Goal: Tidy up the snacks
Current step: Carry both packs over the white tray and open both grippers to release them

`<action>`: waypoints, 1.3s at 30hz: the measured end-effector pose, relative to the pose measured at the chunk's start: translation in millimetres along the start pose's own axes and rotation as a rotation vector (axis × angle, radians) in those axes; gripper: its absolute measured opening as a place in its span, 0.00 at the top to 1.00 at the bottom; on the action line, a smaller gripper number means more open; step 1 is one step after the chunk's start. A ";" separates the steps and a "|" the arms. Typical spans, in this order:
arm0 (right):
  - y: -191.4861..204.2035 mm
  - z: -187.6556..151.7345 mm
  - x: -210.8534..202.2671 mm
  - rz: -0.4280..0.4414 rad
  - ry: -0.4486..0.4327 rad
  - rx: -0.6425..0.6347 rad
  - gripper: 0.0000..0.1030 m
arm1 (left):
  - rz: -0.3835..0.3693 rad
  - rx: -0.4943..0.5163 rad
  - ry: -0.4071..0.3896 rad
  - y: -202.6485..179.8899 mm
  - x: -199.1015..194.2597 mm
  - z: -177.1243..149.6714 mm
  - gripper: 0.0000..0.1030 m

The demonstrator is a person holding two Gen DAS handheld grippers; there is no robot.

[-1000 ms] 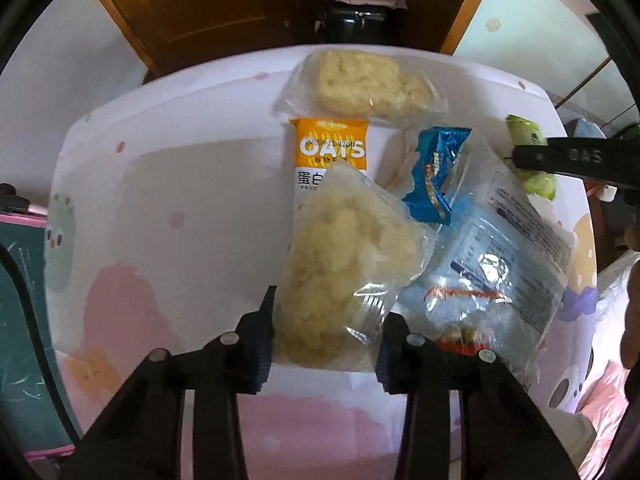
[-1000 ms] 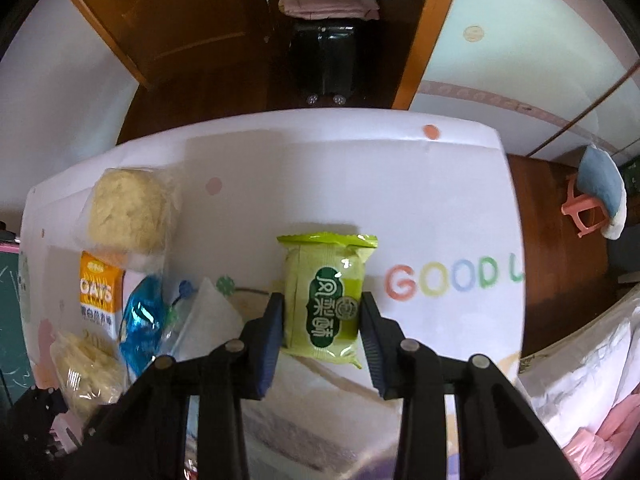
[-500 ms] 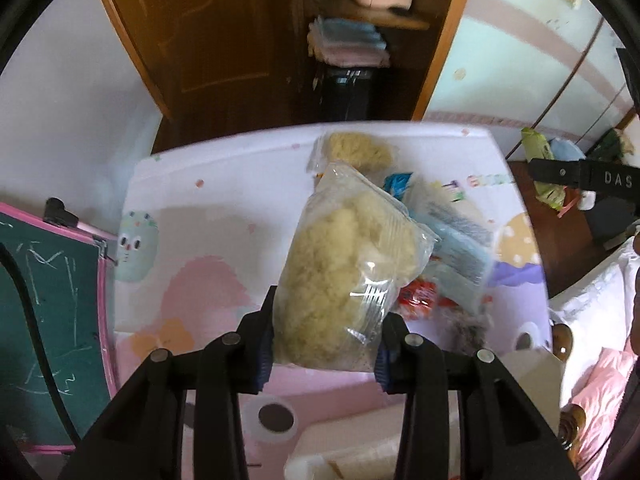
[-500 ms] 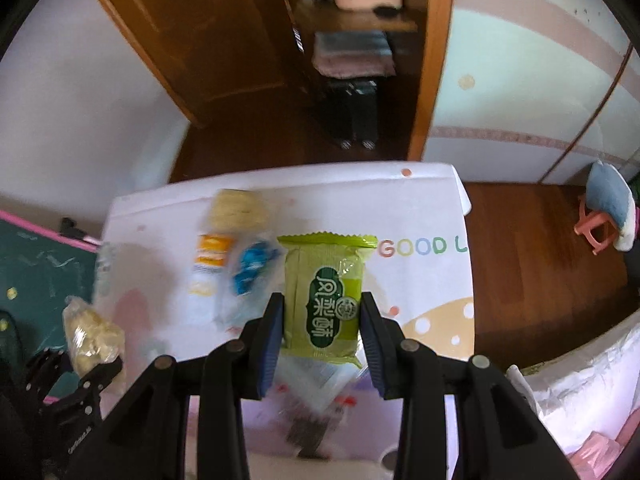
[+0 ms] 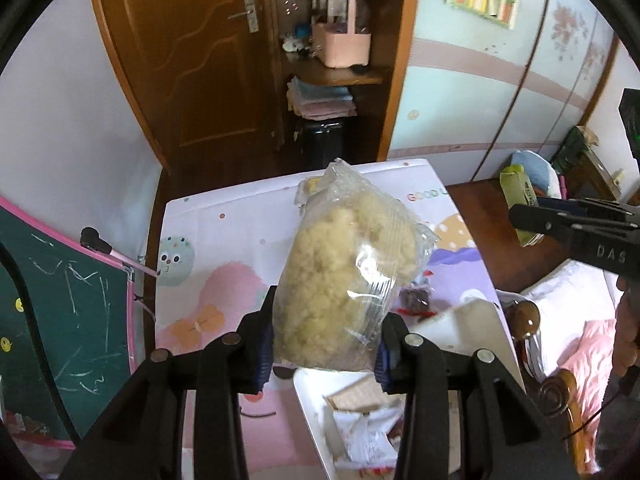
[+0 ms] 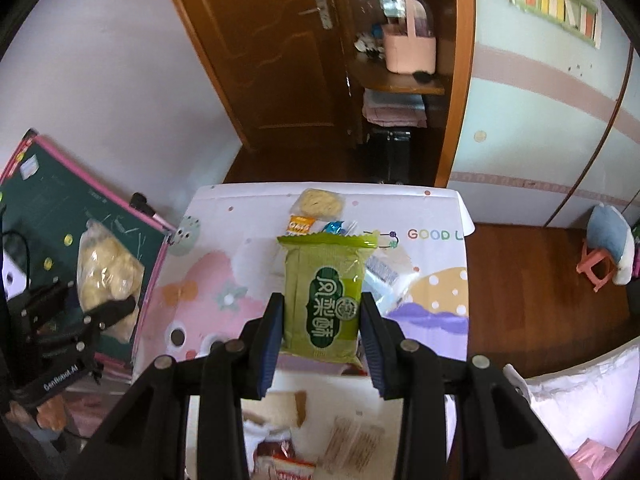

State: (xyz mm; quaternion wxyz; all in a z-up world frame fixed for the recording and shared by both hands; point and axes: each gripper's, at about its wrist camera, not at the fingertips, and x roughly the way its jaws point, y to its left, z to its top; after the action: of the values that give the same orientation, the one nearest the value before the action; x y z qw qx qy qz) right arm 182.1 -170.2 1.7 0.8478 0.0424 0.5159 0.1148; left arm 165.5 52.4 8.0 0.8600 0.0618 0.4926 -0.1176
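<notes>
The left gripper (image 5: 326, 344) clamped a clear bag of yellow puffed snack (image 5: 344, 272); the right gripper (image 6: 320, 340) clamped a green pastry packet (image 6: 323, 300). The white bin (image 5: 320, 408) lay directly below both, each pack's long axis pointing away.

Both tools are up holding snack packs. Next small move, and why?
Probably lower the left tool toward the white bin just under it. It is shut on the clear bag of yellow puffs, the right tool grips the green packet, and the bin already holds wrapped snacks.
</notes>
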 end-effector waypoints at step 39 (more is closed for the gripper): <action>27.9 -200.5 0.2 -0.142 0.129 0.113 0.64 | 0.005 0.083 0.056 -78.5 23.8 -137.2 0.63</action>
State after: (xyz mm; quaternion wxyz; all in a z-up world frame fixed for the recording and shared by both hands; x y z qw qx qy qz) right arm 0.6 -152.4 -86.3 0.8150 0.0462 0.5769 0.0278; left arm 42.2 3.8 -81.3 0.8429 0.1018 0.5111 -0.1340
